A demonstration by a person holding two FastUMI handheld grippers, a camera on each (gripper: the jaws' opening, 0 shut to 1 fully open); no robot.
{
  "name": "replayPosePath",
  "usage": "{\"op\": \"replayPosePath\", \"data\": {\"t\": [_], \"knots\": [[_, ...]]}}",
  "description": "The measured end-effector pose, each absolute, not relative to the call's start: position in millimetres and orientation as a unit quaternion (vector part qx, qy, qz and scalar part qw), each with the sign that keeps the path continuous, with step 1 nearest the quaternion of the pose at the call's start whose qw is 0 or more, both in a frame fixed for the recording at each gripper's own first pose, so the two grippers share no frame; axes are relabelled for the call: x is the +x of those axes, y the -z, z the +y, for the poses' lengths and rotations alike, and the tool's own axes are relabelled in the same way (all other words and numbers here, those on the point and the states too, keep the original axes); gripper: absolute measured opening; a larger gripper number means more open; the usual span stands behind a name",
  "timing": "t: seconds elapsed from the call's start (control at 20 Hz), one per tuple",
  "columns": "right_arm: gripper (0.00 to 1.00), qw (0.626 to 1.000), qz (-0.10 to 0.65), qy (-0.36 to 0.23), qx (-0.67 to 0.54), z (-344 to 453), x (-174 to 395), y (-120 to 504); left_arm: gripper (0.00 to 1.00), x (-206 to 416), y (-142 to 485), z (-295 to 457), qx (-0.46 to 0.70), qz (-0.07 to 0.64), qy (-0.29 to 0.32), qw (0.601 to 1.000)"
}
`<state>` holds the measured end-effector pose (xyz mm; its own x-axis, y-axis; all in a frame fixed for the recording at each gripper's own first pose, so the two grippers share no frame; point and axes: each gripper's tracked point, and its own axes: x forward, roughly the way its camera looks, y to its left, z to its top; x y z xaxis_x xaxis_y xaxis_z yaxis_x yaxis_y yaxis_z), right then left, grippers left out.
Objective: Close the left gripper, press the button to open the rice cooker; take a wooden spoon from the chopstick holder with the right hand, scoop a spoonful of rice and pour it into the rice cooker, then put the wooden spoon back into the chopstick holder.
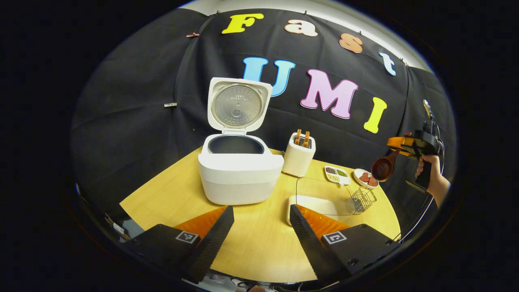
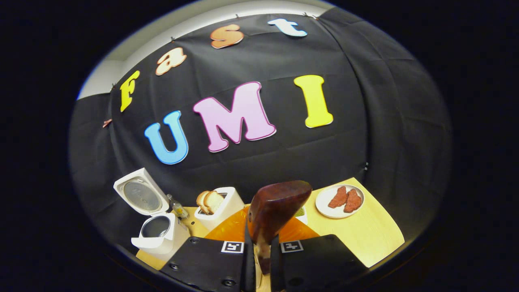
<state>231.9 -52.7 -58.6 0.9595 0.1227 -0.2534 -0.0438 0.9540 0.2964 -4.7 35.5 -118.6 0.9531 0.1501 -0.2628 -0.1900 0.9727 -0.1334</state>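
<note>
At lower centre of the right gripper view, my right hand-held gripper (image 2: 262,259) clamps the wooden spoon (image 2: 275,209) (bowl up); my left hand-held gripper (image 1: 261,221) gapes wide before the open rice cooker (image 1: 239,170).

In the right gripper view, the wooden spoon (image 2: 275,211) hides part of the small dish behind it, and its handle disappears between the fingers. In the left gripper view, the contents of the divided dish (image 1: 337,174) are too small to identify. The clear box (image 1: 324,197) is partly covered by a fingertip.
</note>
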Motion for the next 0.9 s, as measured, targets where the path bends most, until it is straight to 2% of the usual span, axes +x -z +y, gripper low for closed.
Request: {"op": "replayPosePath", "data": {"t": [0.3,0.6,0.9], "knots": [[0.18,0.963,0.176,0.014,0.203,-104.0,242.4,117.3,0.95,-1.9,95.8,15.9,-0.083,0.112,-0.099,0.985],[0.18,0.947,0.21,0.055,0.238,-121.2,249.2,171.6,0.96,-10.9,94.5,10.3,-0.081,0.116,-0.124,0.982],[0.2,0.934,0.245,0.079,0.25,-129.8,257.4,219.0,0.96,-12.9,101.3,4.2,-0.153,0.101,-0.153,0.971]]}}
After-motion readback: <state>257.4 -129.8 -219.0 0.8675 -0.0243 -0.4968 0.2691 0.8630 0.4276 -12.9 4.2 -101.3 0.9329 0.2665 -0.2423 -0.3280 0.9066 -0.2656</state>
